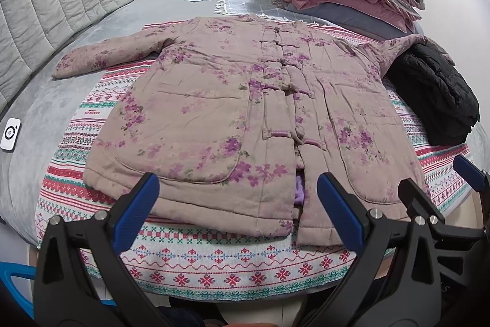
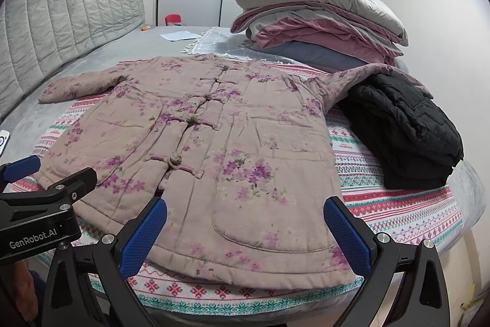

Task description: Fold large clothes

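While coat lies flat | left tongs, right tongs wide, seemingly just above hem

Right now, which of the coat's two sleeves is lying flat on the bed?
The sleeve toward the headboard lies flat on the grey bedding; the other sleeve is draped up over the black jacket.

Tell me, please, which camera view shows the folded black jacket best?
The right wrist view: the black jacket lies there whole, with its quilted folds clear, beside the floral coat. The left wrist view shows it too, but smaller and squeezed near the distorted right edge.
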The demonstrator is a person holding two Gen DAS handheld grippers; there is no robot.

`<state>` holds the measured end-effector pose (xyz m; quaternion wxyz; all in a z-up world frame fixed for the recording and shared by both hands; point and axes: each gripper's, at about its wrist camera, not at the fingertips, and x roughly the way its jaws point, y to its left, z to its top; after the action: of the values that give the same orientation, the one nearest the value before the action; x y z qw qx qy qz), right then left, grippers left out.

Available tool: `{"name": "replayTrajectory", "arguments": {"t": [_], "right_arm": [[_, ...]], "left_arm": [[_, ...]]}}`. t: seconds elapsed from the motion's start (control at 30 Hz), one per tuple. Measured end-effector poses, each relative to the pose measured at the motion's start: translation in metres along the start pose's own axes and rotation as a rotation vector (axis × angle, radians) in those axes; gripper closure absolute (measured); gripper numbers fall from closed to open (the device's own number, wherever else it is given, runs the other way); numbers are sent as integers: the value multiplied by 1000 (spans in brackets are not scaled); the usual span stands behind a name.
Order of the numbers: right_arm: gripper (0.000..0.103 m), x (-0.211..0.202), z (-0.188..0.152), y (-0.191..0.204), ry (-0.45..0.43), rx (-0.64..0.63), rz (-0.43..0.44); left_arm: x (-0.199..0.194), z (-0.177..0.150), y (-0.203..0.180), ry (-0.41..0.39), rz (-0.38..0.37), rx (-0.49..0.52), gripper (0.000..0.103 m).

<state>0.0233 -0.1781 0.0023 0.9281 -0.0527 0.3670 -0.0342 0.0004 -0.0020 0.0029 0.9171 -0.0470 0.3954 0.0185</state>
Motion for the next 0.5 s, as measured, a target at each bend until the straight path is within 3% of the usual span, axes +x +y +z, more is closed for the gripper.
{"name": "replayTrajectory", "arguments": {"t": [0.5], "right_arm": [[0,0,-1,0,-11,12,13]], "left_arm": [[0,-1,0,-1,2,3,1]]}}
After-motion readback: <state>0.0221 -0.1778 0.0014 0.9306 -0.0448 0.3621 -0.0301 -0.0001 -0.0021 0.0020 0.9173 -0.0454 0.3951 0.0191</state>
